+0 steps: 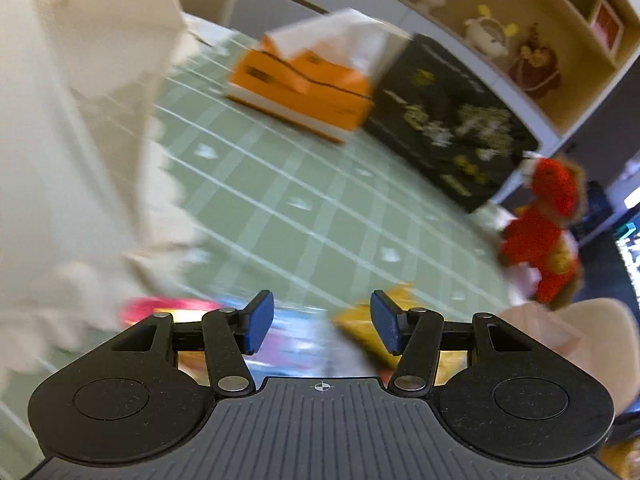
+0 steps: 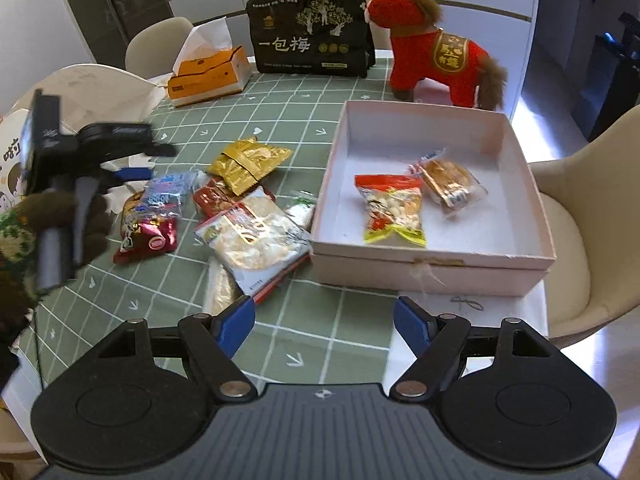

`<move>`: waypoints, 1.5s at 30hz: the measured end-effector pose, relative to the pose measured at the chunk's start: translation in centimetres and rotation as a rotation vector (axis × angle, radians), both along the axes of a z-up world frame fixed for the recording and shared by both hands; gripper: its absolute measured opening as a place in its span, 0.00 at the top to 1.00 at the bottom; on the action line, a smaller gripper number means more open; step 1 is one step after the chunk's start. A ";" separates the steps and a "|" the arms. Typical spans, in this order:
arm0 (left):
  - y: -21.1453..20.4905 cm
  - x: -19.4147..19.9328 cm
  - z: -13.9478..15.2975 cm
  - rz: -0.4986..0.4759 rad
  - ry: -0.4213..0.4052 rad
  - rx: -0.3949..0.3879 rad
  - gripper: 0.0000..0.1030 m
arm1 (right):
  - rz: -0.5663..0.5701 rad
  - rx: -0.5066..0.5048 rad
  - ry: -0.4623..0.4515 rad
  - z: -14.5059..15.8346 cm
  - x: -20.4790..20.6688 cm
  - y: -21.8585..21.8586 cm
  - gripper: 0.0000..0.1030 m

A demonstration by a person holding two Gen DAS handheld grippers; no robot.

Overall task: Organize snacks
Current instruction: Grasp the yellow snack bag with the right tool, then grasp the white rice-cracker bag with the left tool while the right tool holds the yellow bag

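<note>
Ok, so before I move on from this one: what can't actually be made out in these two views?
- Left wrist view: motion blur smears the snacks under the left gripper; only a yellow packet is guessable.
- Left wrist view: the pink box is out of frame.
- Right wrist view: the long packet is partly hidden by the right gripper finger and the white packet.
- Right wrist view: the left gripper's pads are blurred.

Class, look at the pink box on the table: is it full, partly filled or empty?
Partly filled. In the right wrist view the pink box holds only two snack packets, with most of its floor bare; other snacks lie outside on the tablecloth.
</note>
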State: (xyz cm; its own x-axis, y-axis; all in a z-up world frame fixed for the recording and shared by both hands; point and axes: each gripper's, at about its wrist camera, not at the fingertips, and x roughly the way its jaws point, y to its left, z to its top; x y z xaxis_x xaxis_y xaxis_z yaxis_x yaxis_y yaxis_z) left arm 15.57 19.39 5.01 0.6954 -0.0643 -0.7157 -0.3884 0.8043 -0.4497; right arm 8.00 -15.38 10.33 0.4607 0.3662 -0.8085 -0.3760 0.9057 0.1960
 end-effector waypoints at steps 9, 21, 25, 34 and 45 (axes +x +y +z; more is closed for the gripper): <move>-6.2 6.5 -0.8 0.027 0.114 0.041 0.43 | -0.007 -0.027 0.025 -3.0 -1.8 0.0 0.25; -13.4 0.7 -1.0 -0.401 0.125 0.390 0.79 | -0.045 0.051 0.070 -5.5 -0.6 -4.2 0.25; -11.8 -4.2 -0.6 -0.400 0.115 0.316 0.79 | 0.055 0.060 0.003 -4.0 0.5 -1.5 0.25; -6.5 -12.5 0.4 -0.211 0.085 0.002 0.78 | 0.327 0.017 -0.099 0.6 9.3 11.0 0.18; -4.6 -19.4 0.4 -0.225 0.070 -0.067 0.78 | 0.221 -0.154 0.079 -7.4 18.2 18.8 0.21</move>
State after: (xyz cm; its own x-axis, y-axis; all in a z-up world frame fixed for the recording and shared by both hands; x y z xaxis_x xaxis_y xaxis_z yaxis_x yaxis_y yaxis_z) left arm -3.88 14.83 5.43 0.6074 -0.2608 -0.7503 -0.2348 0.8434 -0.4833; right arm 26.15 3.40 2.93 0.3166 0.3211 -0.8925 -0.5567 0.8248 0.0993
